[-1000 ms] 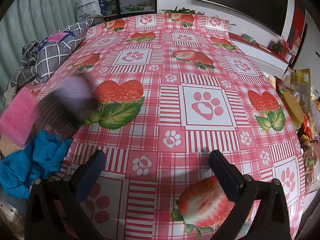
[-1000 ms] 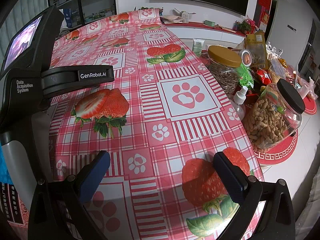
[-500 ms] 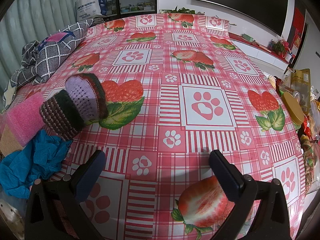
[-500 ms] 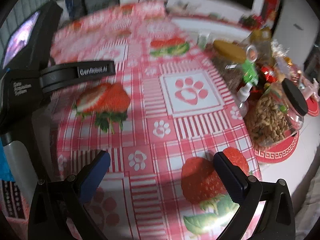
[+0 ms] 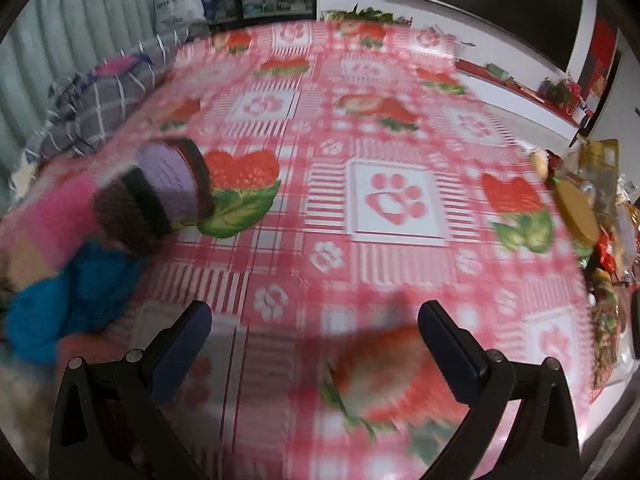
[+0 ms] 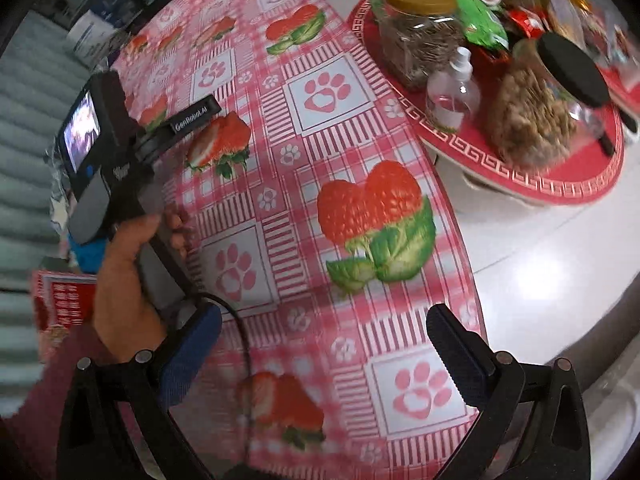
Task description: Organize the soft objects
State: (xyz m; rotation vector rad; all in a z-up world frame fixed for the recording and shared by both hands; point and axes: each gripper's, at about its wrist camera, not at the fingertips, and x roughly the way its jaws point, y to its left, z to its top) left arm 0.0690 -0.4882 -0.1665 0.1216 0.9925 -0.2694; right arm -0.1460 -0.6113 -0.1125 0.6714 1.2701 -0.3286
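In the left wrist view a purple and dark striped knitted piece [image 5: 160,196] lies on the strawberry tablecloth [image 5: 396,200] at the left. Beside it are a pink sponge-like pad [image 5: 56,212] and a crumpled blue cloth [image 5: 76,296]. A grey checked cloth [image 5: 104,108] lies further back on the left. My left gripper [image 5: 316,328] is open and empty, low over the near table edge. My right gripper [image 6: 324,332] is open and empty, raised above the table's right side. The right wrist view shows the left gripper's body [image 6: 104,152] held in a hand.
A low round red table [image 6: 552,176] at the right holds jars [image 6: 420,28], a spray bottle [image 6: 452,92] and snack packets. A red printed box [image 6: 60,304] sits at the left edge. Shelves and a dark screen stand behind the table.
The knitted piece landed beside the blue cloth and now lies still. The right gripper has lifted and tilted to look down over the table's right edge. The left view shakes slightly.
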